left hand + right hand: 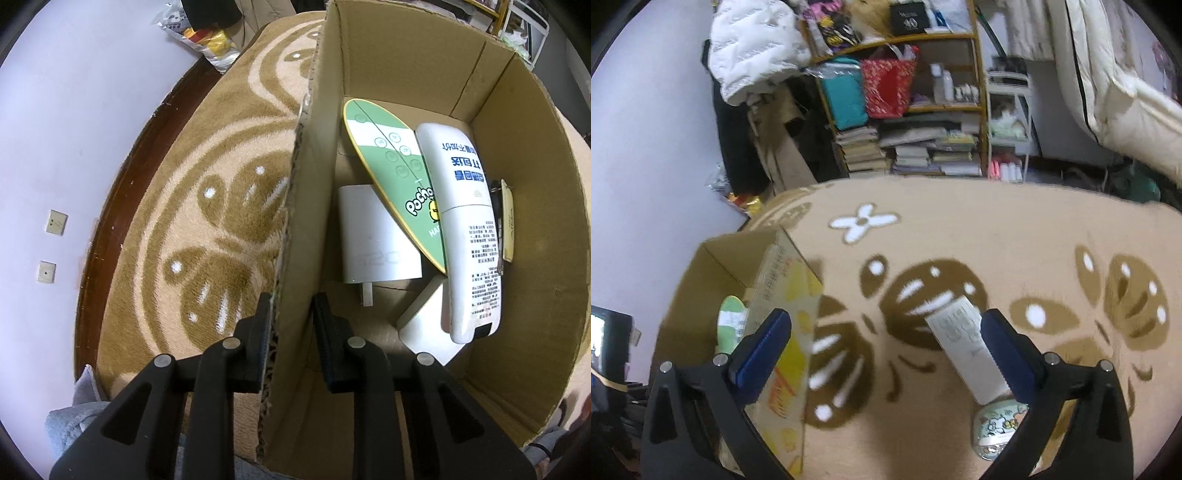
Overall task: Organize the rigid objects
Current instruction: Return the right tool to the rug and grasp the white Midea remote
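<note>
- The cardboard box (413,59) sits on a plush tan rug (177,206) with a swirling brown leaf pattern; the box wall shows a raw corrugated edge.
- The left gripper (291,328) straddles that near wall, one black finger outside, one inside. The outer pad touches the cardboard, the inner one stands a little off it, so the jaws are close around the wall but I cannot tell whether they truly clamp it.
- Inside the box, a flat green oval board (391,162) with a yellow rim and cartoon lettering leans over a smooth white charger block (373,240), prongs pointing toward the gripper.
- Beside the board lies a long, rounded white remote (469,229) printed with blue and black characters; a small white block (424,325) peeks out beneath it, and a thin dark item against the far wall is too hidden to name.
- From the right wrist view, the right gripper (886,336) hangs wide open, blue-padded fingers spread, gripping nothing.
- Outside the box on the rug, a slim white remote control (964,343) lies just inside the gripper's right finger, slightly blurred.
- A round tin (997,432) with cartoon figures sits at the remote's near end.
- The box's outer face (786,332) is glossy yellow print.
</note>
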### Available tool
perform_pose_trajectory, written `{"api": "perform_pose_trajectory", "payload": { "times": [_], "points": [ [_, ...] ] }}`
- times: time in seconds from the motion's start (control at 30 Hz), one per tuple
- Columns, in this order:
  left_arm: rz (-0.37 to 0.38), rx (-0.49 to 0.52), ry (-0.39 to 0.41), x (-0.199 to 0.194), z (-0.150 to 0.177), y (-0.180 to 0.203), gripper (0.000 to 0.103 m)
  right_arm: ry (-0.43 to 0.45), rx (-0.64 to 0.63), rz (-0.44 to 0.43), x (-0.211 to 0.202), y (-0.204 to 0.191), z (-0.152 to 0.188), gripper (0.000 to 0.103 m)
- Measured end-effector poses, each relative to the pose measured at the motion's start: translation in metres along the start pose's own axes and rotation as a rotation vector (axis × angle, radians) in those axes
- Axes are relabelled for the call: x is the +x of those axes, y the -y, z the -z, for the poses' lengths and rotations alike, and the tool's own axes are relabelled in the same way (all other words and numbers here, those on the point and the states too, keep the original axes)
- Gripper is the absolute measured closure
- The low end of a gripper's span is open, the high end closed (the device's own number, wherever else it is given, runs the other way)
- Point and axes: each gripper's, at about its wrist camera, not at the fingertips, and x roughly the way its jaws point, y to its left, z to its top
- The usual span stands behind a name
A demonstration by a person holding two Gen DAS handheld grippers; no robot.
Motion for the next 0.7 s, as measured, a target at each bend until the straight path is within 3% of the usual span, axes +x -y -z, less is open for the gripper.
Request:
{"api": "perform_pose_trajectory", "payload": {
  "times": [0.23, 0.47, 0.7],
  "points": [
    [0.015, 0.002, -0.005, 0.000, 0.001, -0.002, 0.088, -0.049, 0.034, 0.073, 0.025, 0.031, 0.012, 0.000],
    [0.013, 0.004, -0.005, -0.001, 0.001, -0.001, 0.088, -0.093, 0.081, 0.093, 0.043, 0.048, 0.017, 0.002],
    [0.010, 0.006, -0.006, -0.001, 0.001, 0.000, 0.087, -0.151, 0.072, 0.109, 0.062, 0.053, 0.023, 0.010]
  ]
}}
